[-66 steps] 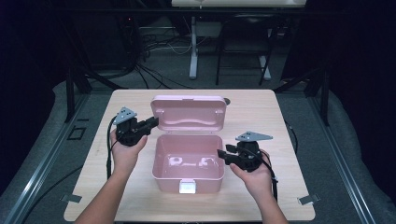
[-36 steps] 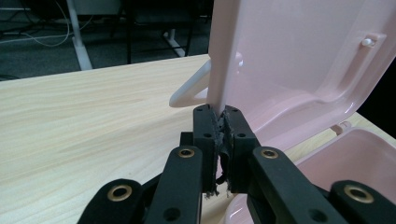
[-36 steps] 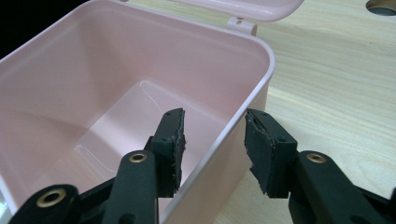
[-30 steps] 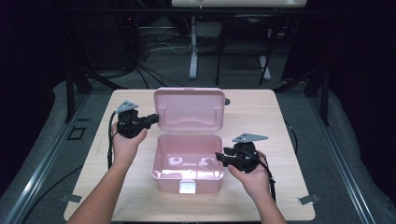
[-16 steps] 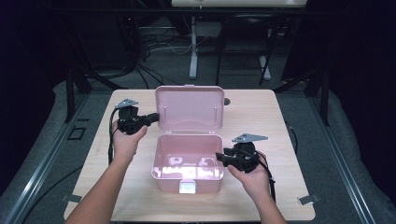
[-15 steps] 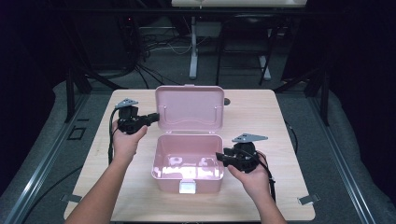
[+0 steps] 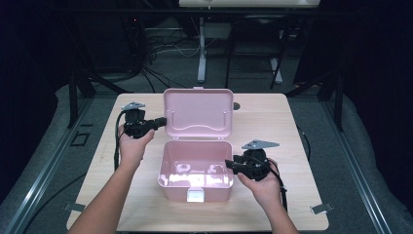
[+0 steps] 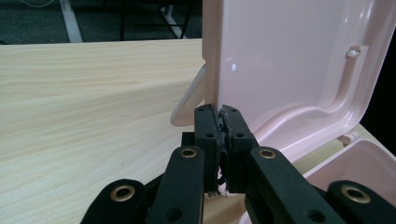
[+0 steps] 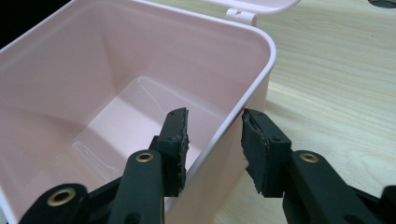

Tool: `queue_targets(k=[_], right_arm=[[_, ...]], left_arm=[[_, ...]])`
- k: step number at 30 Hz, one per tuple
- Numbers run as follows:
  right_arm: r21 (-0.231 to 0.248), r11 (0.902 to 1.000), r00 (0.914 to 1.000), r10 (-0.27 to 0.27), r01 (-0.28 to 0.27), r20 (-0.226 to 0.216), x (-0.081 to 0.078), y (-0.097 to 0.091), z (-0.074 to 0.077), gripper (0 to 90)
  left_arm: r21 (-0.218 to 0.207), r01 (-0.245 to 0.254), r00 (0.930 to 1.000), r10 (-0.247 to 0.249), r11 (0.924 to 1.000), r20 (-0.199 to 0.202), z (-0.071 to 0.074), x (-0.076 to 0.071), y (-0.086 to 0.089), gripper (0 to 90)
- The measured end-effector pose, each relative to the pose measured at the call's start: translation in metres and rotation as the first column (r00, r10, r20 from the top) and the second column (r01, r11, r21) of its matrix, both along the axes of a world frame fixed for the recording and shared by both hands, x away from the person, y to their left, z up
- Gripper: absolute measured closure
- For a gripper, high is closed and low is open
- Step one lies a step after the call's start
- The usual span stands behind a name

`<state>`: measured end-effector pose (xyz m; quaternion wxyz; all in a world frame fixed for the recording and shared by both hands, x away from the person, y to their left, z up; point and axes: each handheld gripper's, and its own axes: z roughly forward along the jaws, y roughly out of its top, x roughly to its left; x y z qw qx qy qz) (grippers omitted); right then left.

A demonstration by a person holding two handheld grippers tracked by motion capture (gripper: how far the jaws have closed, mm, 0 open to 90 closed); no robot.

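Now | my left gripper point(image 8: 219, 114) pinched on lid point(image 8: 289, 56) edge | right gripper point(image 9: 215, 140) half-open astride box point(image 9: 140, 60) wall, pads clear

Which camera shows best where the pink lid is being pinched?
The left gripper view: its fingers clamp the lid edge up close. The high view shows the whole lid upright, the pinch tiny. The right gripper view catches a corner of the lid.

The empty pink plastic box point(image 7: 196, 170) sits mid-table, its hinged lid point(image 7: 198, 113) standing upright.
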<state>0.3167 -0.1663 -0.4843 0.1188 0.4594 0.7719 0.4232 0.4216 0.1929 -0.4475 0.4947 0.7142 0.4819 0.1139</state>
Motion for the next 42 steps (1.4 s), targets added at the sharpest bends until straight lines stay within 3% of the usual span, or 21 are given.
queue_targets(k=[8, 12, 16, 20, 28, 35, 42], right_arm=[[0.000, 0.9999, 0.9999, 0.015, -0.015, 0.006, -0.010, 0.002, -0.004, 57.2], [-0.021, 0.9993, 0.9993, 0.030, -0.029, 0.021, -0.025, 0.003, -0.005, 56.0], [0.011, 0.9991, 0.9990, 0.041, -0.041, 0.020, -0.030, 0.000, -0.006, 55.8], [0.026, 0.9989, 0.9991, 0.039, -0.040, 0.016, -0.030, -0.001, -0.007, 55.7], [0.040, 0.9985, 0.9989, 0.035, -0.037, 0.031, -0.031, -0.002, -0.009, 55.6], [0.036, 0.9987, 0.9988, 0.036, -0.037, 0.034, -0.031, -0.001, -0.009, 56.0], [0.039, 0.9986, 0.9989, 0.034, -0.035, 0.034, -0.030, -0.001, -0.010, 55.7]], left_arm=[[0.009, -0.005, 0.9999, 0.005, 0.9999, -0.013, 0.001, 0.002, -0.001, 87.2], [0.006, -0.007, 0.9998, 0.007, 1.0000, -0.021, 0.001, 0.003, -0.001, 87.3], [-0.005, -0.001, 0.9992, 0.001, 1.0000, -0.041, 0.001, 0.006, 0.000, 87.2], [0.003, -0.001, 0.9985, 0.001, 1.0000, -0.056, 0.002, 0.008, -0.001, 87.2], [-0.029, 0.001, 0.9964, -0.003, 0.9996, -0.084, -0.001, 0.012, 0.001, 87.1], [-0.062, 0.014, 0.9890, -0.023, 0.9980, -0.146, -0.003, 0.020, 0.006, 86.9], [-0.073, 0.014, 0.9833, -0.027, 0.9972, -0.180, -0.005, 0.025, 0.007, 86.8]])
